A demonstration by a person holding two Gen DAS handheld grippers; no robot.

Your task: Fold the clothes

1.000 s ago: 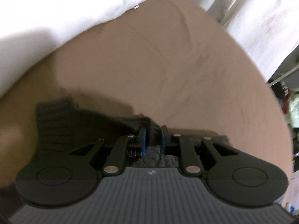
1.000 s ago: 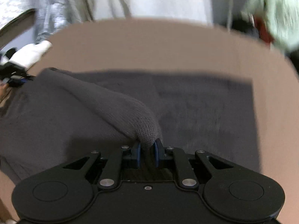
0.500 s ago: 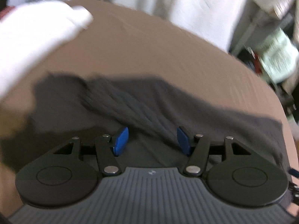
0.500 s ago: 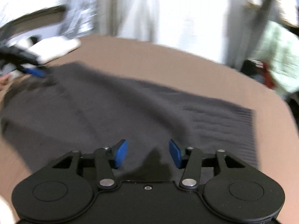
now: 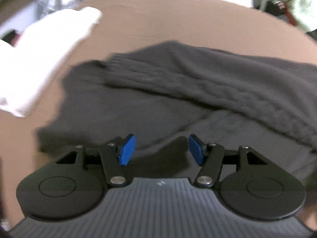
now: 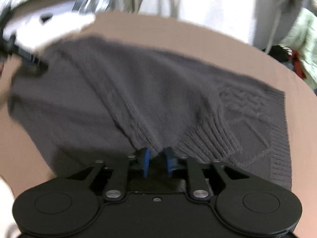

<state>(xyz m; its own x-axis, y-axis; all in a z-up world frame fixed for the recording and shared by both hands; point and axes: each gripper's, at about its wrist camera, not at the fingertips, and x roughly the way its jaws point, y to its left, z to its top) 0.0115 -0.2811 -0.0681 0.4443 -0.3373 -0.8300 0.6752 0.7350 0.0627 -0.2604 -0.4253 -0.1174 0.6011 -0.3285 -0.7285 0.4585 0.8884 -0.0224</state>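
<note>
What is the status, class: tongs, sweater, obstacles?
Left tongs open, empty. Right tongs shut on grey sweater ribbed edge, lifting it. White garment beside sweater, left side.

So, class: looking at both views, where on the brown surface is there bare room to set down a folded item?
Bare brown surface runs beyond the grey sweater, up to the far edge. Another bare strip lies right of the sweater's ribbed hem. The left side is crowded by the white garment. The right gripper pinches the sweater; the left gripper is open.

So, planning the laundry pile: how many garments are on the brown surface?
2: a dark grey knit sweater spread in the middle, and a white garment at its far-left edge. Others may lie outside view.
</note>
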